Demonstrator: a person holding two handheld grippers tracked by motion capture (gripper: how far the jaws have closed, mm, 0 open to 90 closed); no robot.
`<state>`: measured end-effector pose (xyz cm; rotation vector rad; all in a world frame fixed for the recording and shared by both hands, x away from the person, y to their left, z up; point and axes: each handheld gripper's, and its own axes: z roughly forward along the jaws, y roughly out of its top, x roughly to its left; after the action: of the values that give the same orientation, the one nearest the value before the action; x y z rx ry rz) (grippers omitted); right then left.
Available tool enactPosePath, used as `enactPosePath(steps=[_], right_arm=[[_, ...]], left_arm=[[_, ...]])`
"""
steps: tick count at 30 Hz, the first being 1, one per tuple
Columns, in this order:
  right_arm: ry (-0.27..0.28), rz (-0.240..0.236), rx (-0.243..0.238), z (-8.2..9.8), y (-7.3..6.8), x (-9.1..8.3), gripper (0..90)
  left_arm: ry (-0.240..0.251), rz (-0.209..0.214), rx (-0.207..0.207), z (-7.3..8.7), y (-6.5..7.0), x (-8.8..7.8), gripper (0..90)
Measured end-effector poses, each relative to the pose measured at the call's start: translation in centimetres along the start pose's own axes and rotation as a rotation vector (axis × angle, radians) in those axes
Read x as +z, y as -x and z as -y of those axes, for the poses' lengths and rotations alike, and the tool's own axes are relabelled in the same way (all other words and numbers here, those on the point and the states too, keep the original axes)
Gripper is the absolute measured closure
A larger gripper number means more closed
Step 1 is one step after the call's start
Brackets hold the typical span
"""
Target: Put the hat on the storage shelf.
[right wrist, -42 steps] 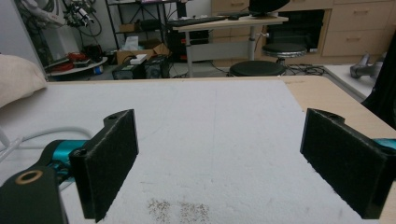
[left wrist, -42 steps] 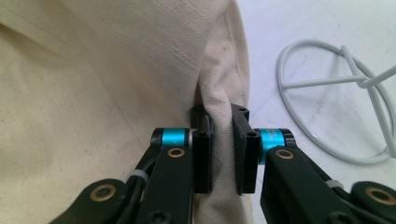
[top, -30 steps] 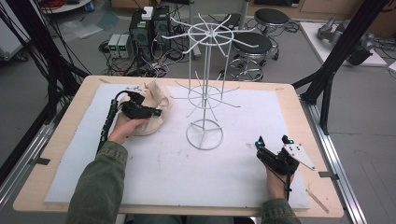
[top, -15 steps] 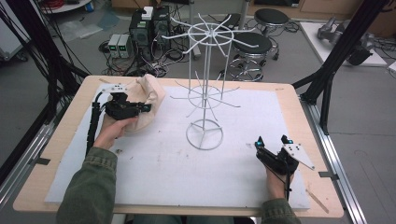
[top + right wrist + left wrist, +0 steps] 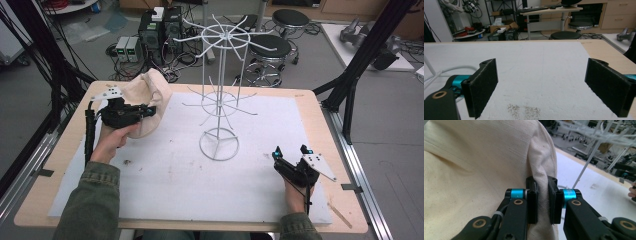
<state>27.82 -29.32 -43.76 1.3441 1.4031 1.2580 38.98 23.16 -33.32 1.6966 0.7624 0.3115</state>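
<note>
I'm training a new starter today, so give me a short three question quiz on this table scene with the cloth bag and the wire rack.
1. True or false: the left gripper is shut on a fold of the cloth bag.
2. Which stands nearest the middle of the table? A) a stool B) the wire rack C) a box
3. Fill in: the right gripper has its jaws ____ with nothing between them.

Key: 1 true; 2 B; 3 open.
</note>
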Motion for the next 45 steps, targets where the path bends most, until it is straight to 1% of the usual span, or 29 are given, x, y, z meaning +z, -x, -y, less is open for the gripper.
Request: enactPosePath(steps=[2,6,8,12,13,15,18,22,25,26,28,30,38,42,45], right_arm=[[0.0,-0.003,-0.004,0.0,0.0,0.0,10.2],[-0.008,-0.015,-0.007,0.1,-0.1,0.1,10.2],[-0.008,-0.015,-0.007,0.1,-0.1,0.1,10.2],[-0.005,-0.02,-0.002,0.0,-0.1,0.0,10.2],[-0.003,-0.02,-0.006,0.0,-0.1,0.0,10.2],[-0.003,-0.02,-0.002,0.0,-0.1,0.0,10.2],[-0.003,-0.021,0.001,0.0,-0.1,0.0,10.2],[0.0,-0.024,0.008,0.0,-0.1,-0.1,10.2],[0.001,-0.024,0.011,0.0,-0.1,-0.1,10.2],[0.001,-0.025,0.009,0.0,-0.1,-0.1,10.2],[0.002,-0.026,0.011,0.1,-0.1,0.0,10.2],[-0.001,-0.028,0.016,0.1,-0.1,-0.1,10.2],[-0.002,-0.026,0.035,0.1,0.1,-0.1,10.2],[0.001,-0.029,0.032,0.1,0.0,-0.2,10.2],[0.0,-0.03,0.032,0.1,0.0,-0.2,10.2]], left_arm=[[0.006,0.01,0.005,-0.2,0.4,-0.5,80.5],[0.024,0.004,0.029,-0.5,1.4,-1.5,80.4],[0.048,0.006,0.045,-0.7,2.0,-2.2,80.5],[0.103,0.02,0.056,-1.2,2.9,-3.4,80.4],[0.112,0.027,0.06,-1.4,3.1,-3.7,80.4],[0.116,0.04,0.074,-1.7,3.5,-4.1,80.4],[0.137,0.045,0.088,-2.1,4.1,-4.6,80.4],[0.168,0.056,0.092,-2.6,4.7,-5.1,80.4],[0.181,0.066,0.106,-3.0,5.3,-5.4,80.3],[0.187,0.073,0.117,-3.1,5.5,-5.6,80.3],[0.216,0.089,0.131,-3.4,5.8,-5.7,80.3],[0.235,0.092,0.139,-3.7,6.2,-5.9,80.2],[0.263,0.126,0.179,-5.0,7.7,-6.5,80.2],[0.254,0.124,0.223,-5.9,8.8,-6.9,80.3],[0.263,0.128,0.249,-6.7,9.5,-7.4,80.2]])
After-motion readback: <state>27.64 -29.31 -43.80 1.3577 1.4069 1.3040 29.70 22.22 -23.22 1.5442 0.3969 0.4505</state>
